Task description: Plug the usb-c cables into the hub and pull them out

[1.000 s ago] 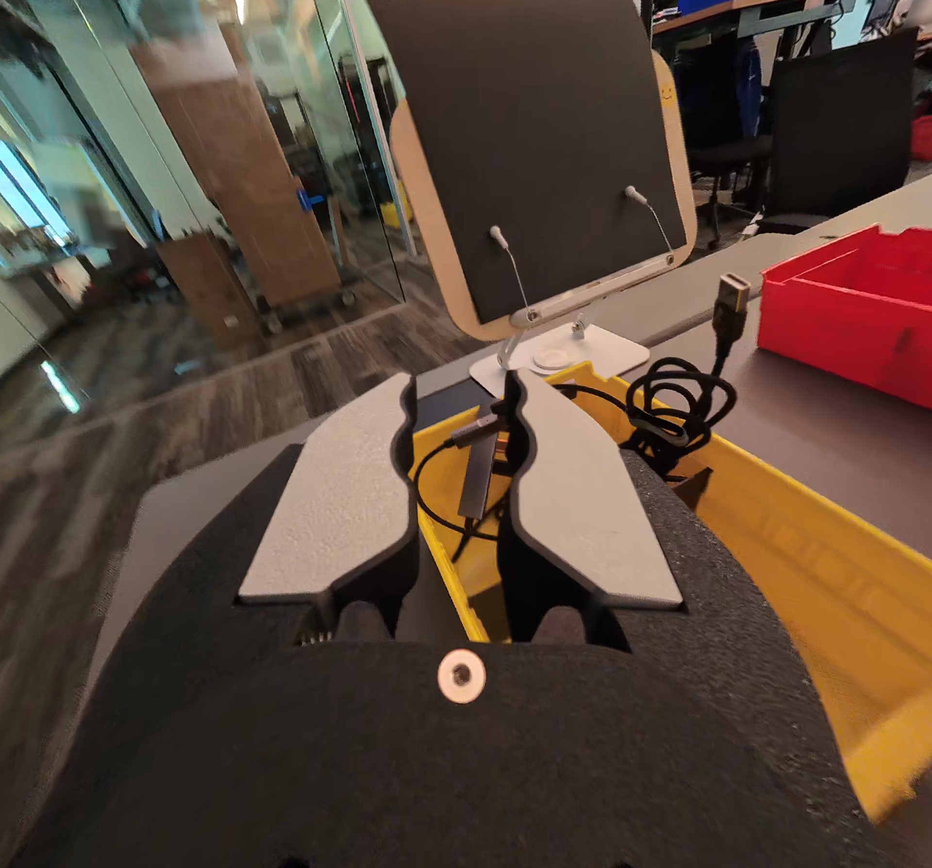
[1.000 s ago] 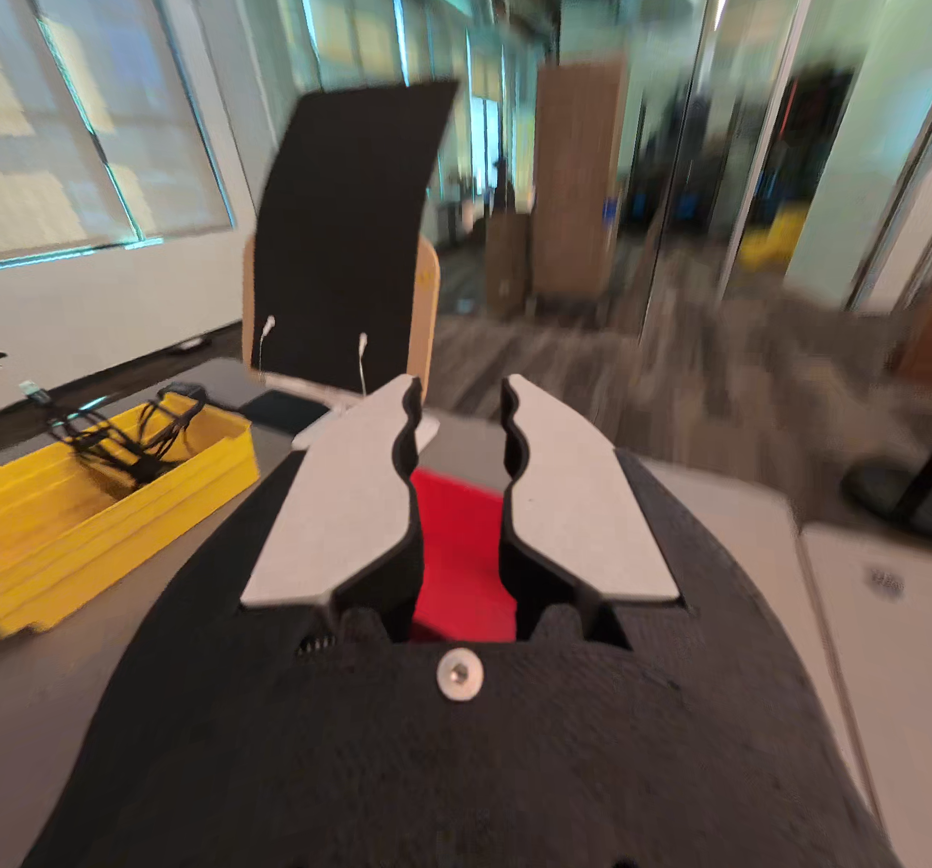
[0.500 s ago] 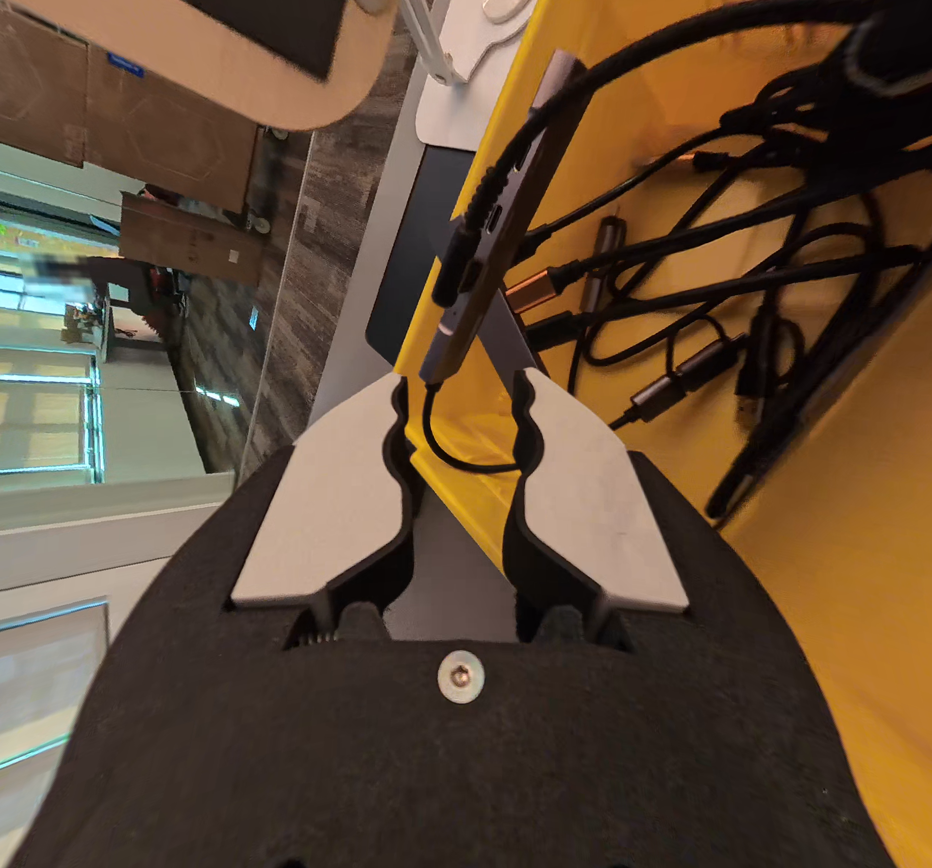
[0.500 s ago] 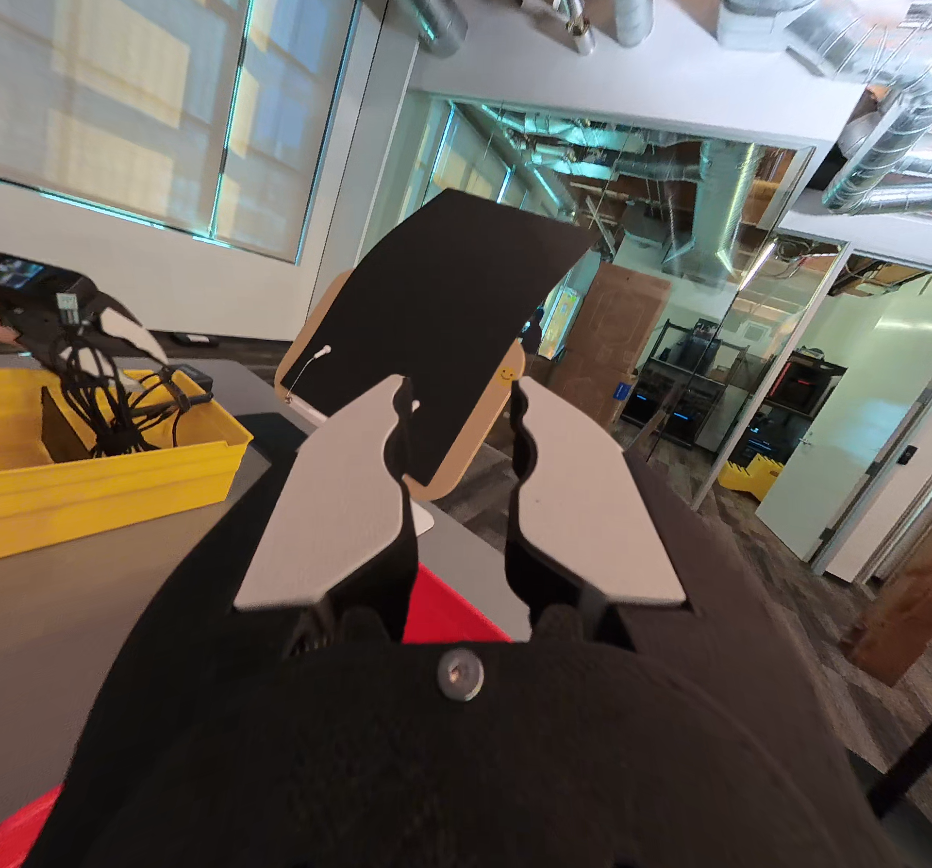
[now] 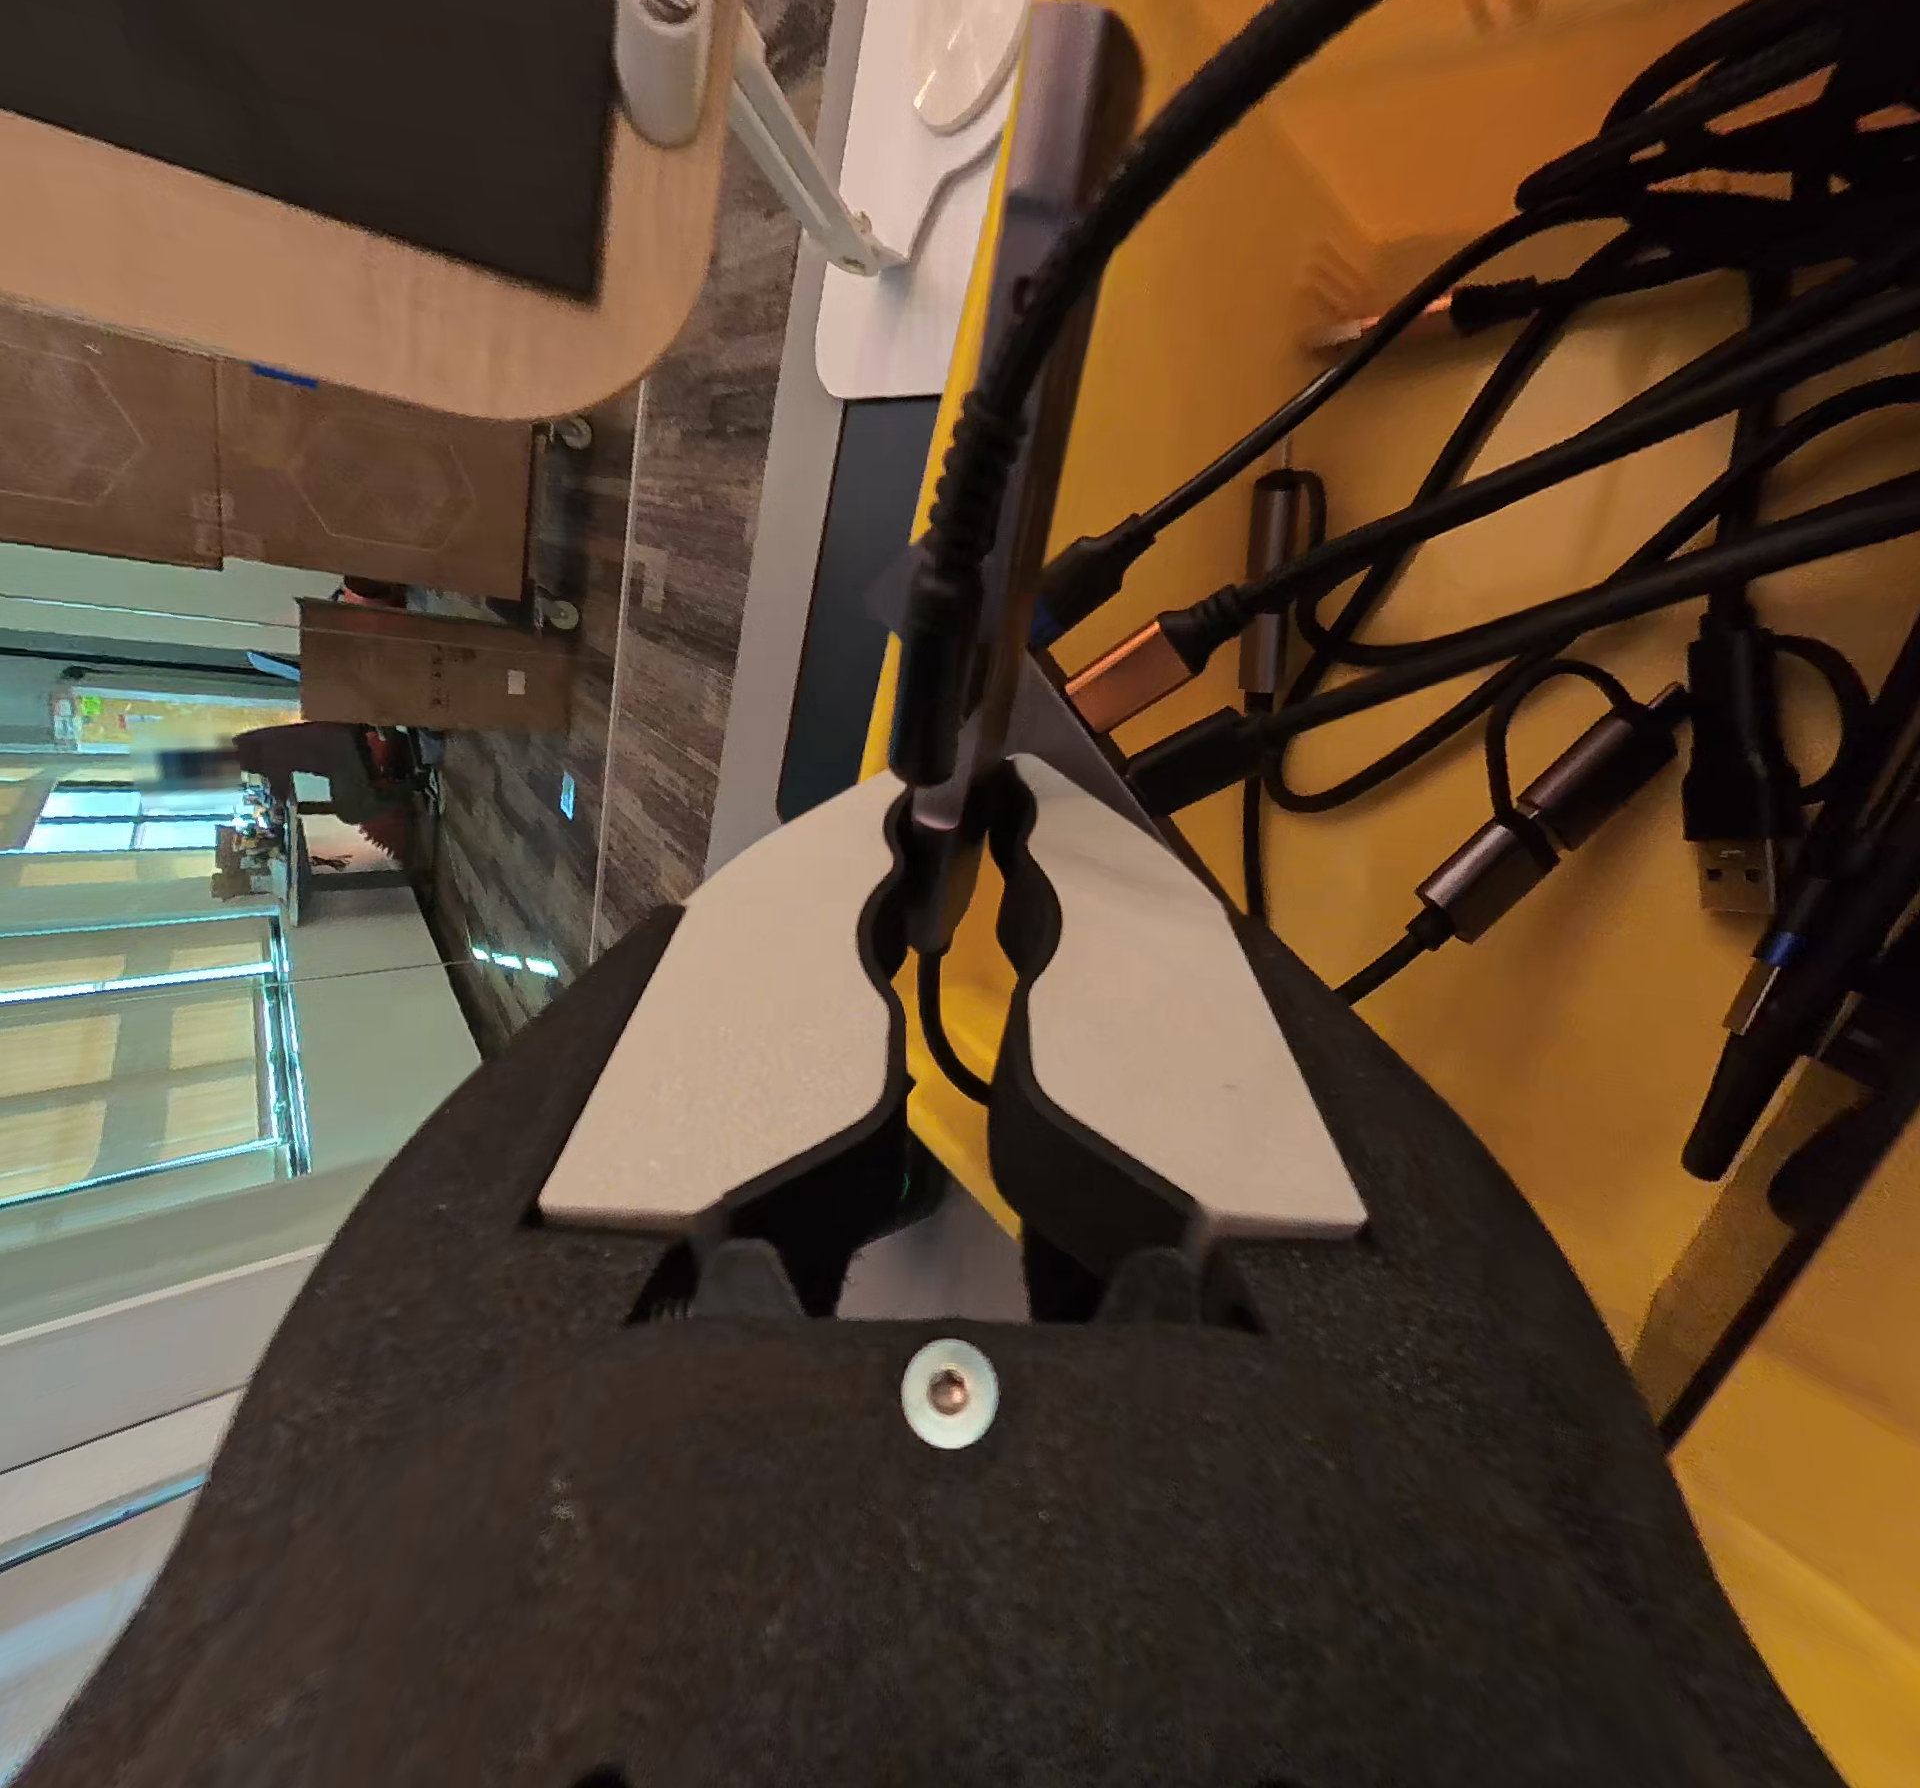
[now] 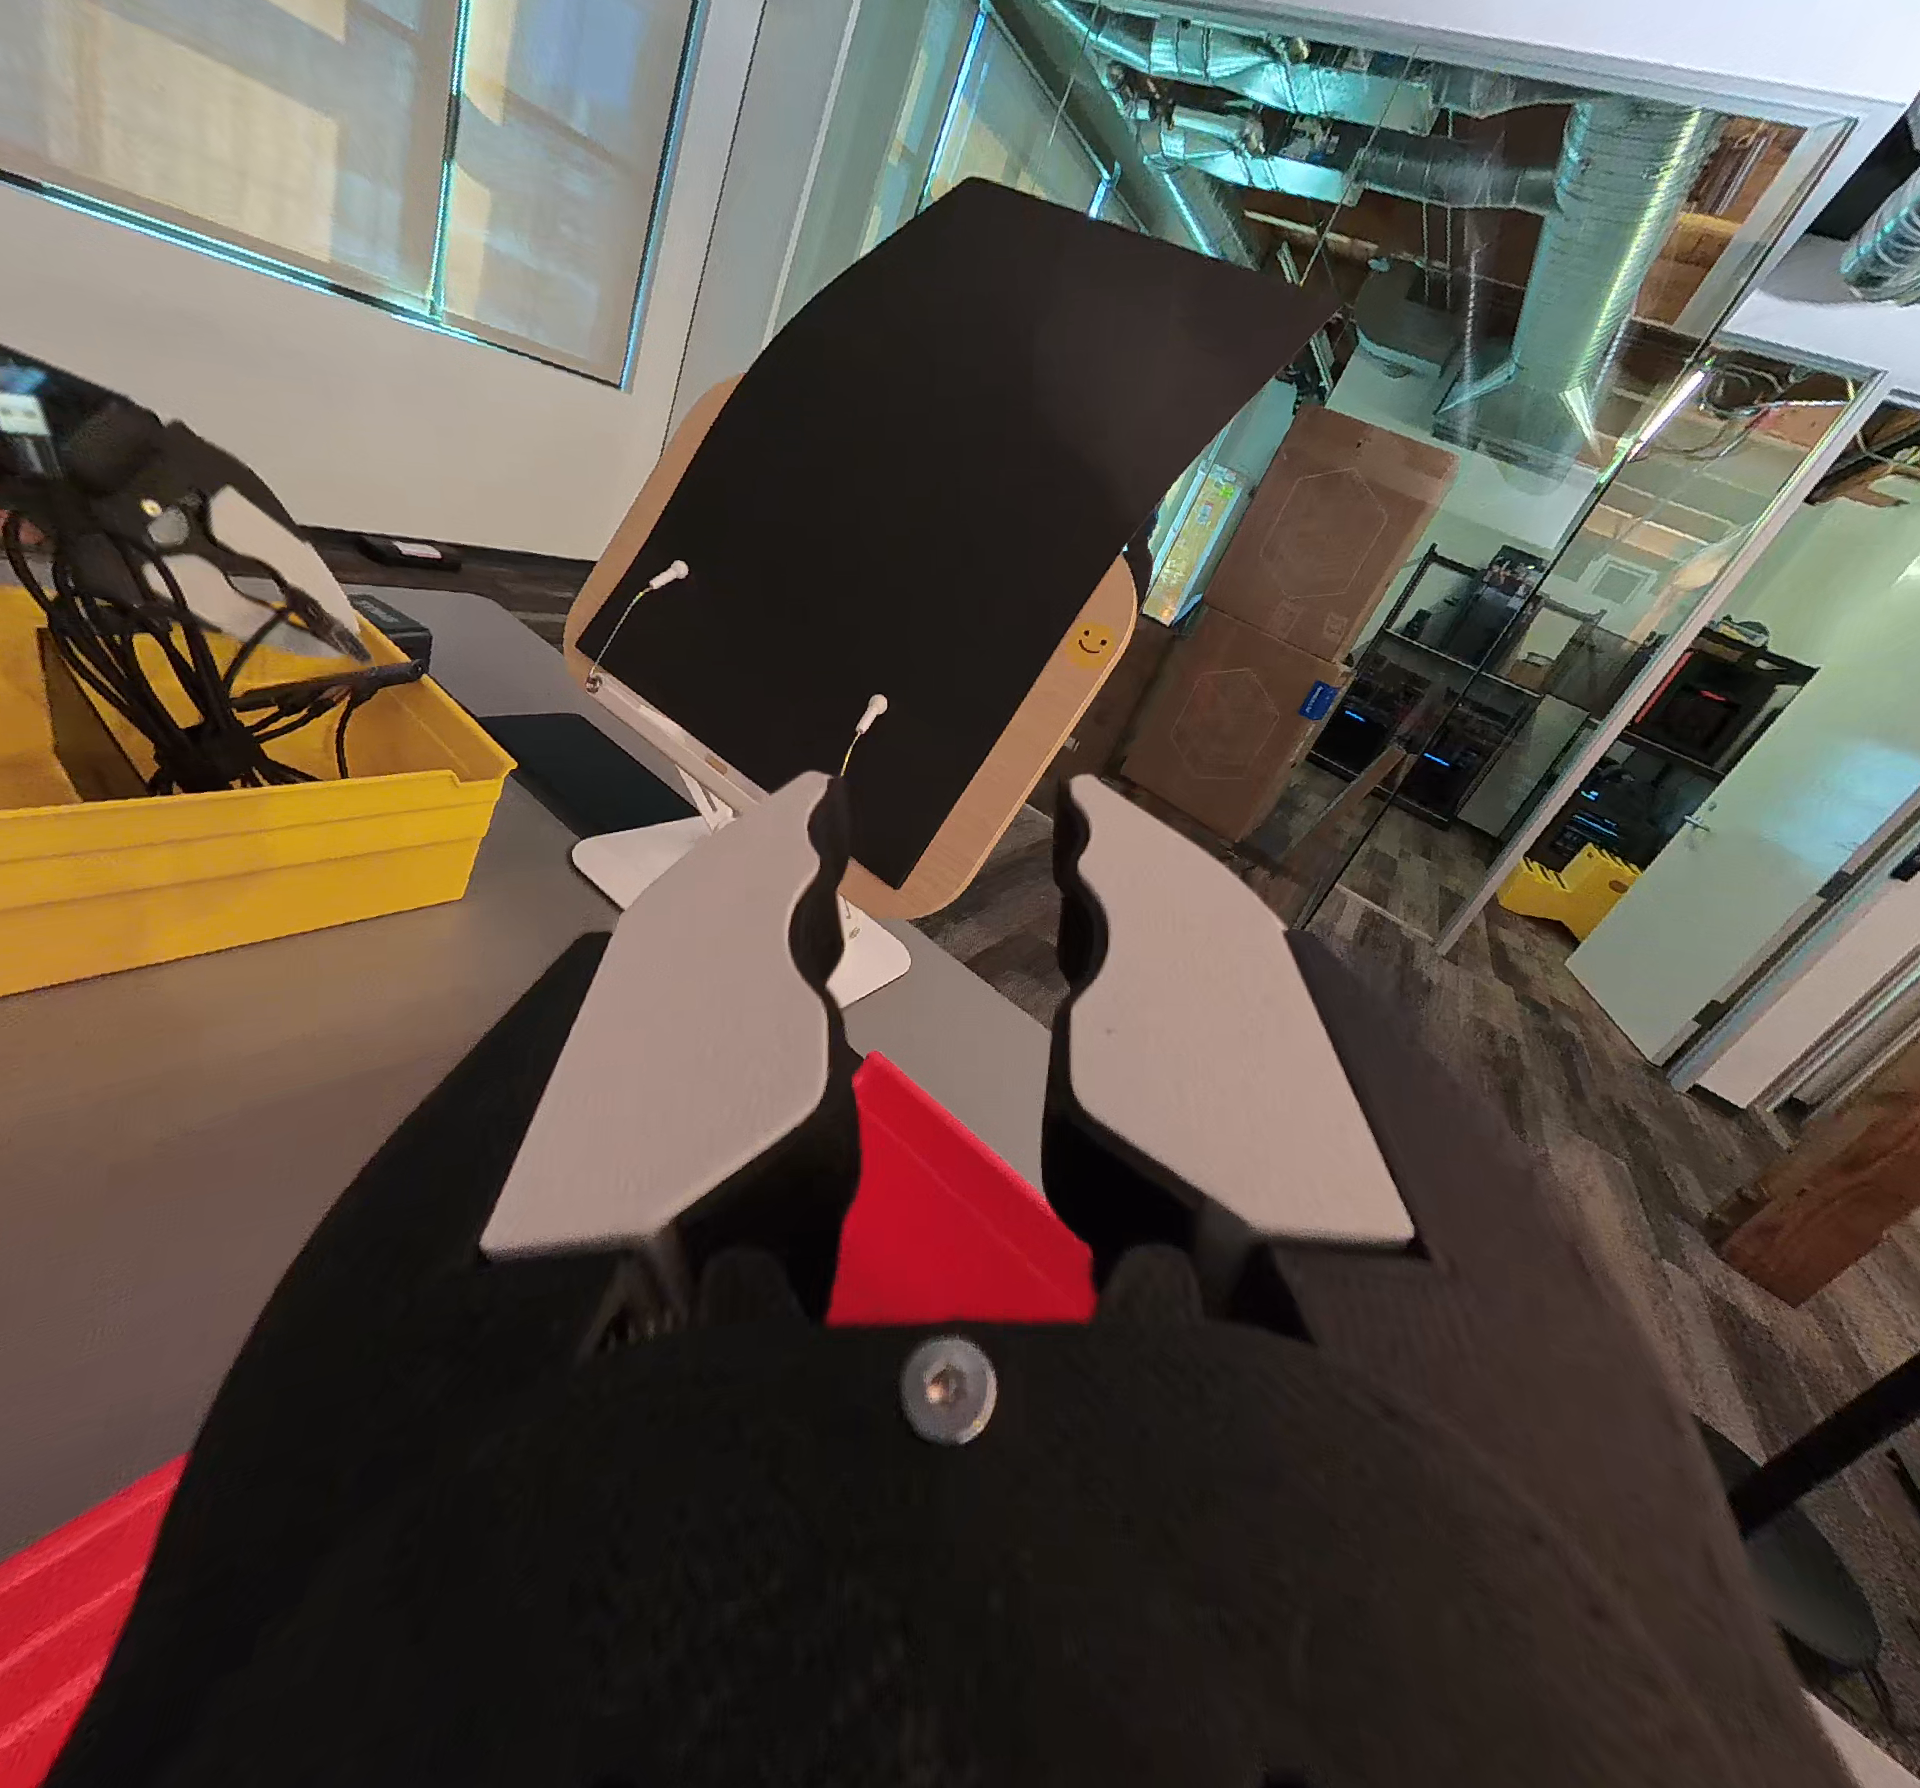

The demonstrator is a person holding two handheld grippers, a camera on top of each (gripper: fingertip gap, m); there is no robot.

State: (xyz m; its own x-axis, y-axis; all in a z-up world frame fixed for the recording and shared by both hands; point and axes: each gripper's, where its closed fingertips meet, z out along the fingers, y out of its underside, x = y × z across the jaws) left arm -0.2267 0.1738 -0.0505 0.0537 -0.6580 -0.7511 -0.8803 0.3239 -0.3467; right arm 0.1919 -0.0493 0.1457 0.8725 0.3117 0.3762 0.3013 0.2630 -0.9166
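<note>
Glass-walled office space sat behind a grey table (image 6: 260,1094) that carried a yellow bin (image 6: 239,845), a red bin (image 6: 935,1208) and a black panel on a white stand (image 6: 935,543). Left gripper (image 5: 951,803) had its two grey fingers (image 5: 748,1011) pinched together on the near end of the slim grey hub (image 5: 1039,356), right where the hub's own thin lead left it. The hub stood at the bin's near yellow wall (image 5: 1174,408), its long axis running straight away from the left gripper, roughly in line with the fingers. A thick braided cable (image 5: 1195,107) seemed plugged into the hub's side just ahead of the fingertips. Loose USB cables (image 5: 1558,595) with black, copper and grey plugs lay in a tangle inside the bin, just to the right of the hub. Right gripper (image 6: 945,793) hung well apart over the red bin, jaws spread wide with nothing between them, pointing at the panel. So the left one was clearly nearer, already on the hub; judged next: the right one would need to travel left across the table to reach a plug. No brand or readable writing could be made out on hub or cables; a small yellow smiley sticker (image 6: 1089,642) sat on the panel's wooden edge.
</note>
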